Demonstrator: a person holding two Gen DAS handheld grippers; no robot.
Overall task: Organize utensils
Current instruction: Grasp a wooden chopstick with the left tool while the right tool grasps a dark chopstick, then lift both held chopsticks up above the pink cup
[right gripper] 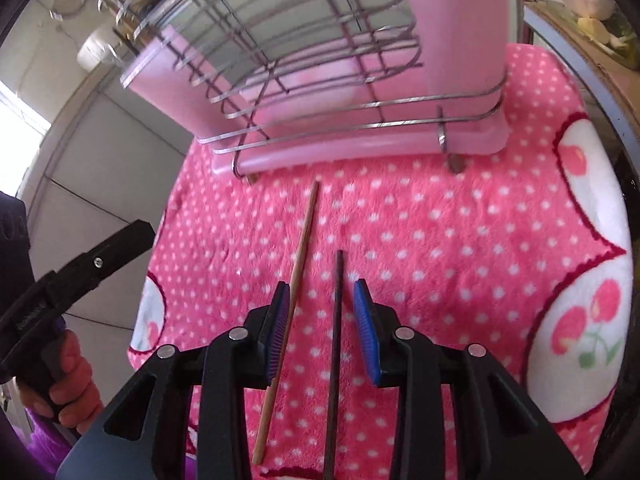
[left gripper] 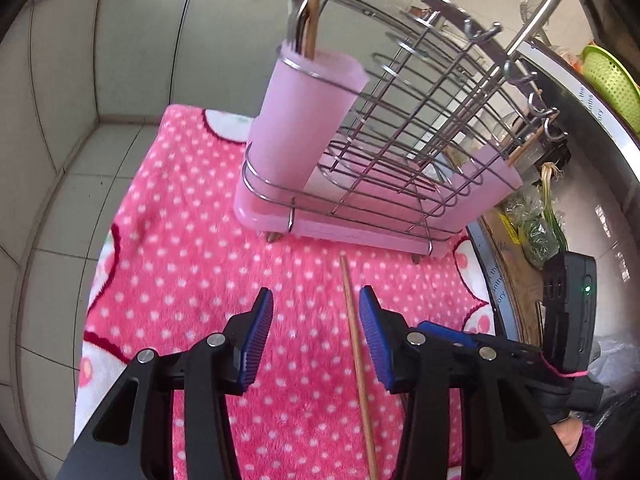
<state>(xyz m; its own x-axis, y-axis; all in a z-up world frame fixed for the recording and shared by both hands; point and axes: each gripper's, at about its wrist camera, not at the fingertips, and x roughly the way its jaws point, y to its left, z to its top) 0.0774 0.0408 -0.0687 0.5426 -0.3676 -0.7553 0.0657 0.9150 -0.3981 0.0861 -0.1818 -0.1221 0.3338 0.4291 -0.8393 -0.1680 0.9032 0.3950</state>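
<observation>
In the left wrist view the left gripper [left gripper: 316, 336] hangs with fingers wide over the pink towel [left gripper: 192, 248], a wooden chopstick [left gripper: 357, 364] lying between them (nearer the right finger), below the rack [left gripper: 360, 168] at upper centre. In the right wrist view the right gripper [right gripper: 321, 330] is narrowly parted around a black chopstick [right gripper: 335, 356], untouched, the wooden one just outside its left finger.

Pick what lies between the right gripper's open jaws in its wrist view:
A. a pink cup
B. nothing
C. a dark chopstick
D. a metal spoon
C: the dark chopstick lies on the blanket between the right gripper's blue pads, untouched by either.
</observation>
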